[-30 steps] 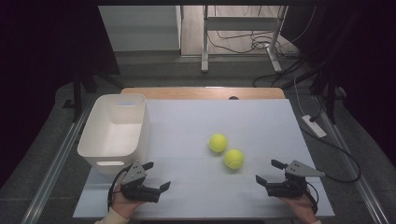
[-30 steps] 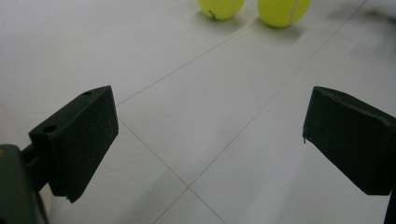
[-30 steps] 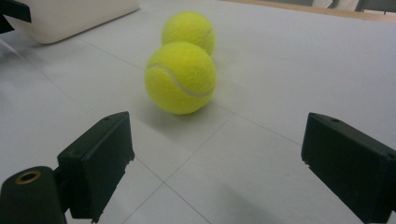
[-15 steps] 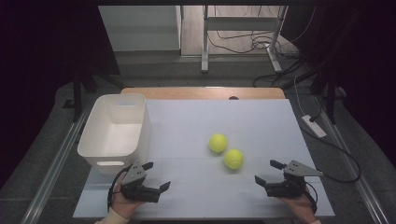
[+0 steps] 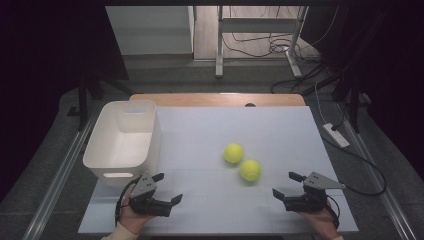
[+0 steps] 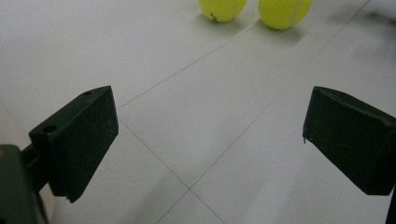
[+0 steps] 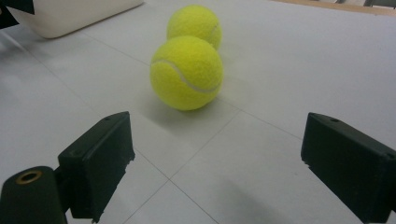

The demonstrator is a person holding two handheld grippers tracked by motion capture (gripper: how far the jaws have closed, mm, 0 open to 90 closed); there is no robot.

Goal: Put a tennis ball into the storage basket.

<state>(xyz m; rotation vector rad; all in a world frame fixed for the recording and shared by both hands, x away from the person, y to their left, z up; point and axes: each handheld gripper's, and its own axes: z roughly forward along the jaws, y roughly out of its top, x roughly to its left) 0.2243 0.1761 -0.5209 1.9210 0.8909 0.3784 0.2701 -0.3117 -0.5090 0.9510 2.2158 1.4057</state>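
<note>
Both hand-held grippers, left [image 5: 167,189] and right [image 5: 285,185], rest spread wide (nothing between them) near the two tennis balls [image 5: 242,161].

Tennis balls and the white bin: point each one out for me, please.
Near tennis ball [image 7: 187,72], right gripper view: middle of its felt, on the seam.
Far tennis ball [image 5: 233,153], high view: centre of its top.
White bin [image 5: 124,107], high view: its far rim.
</note>
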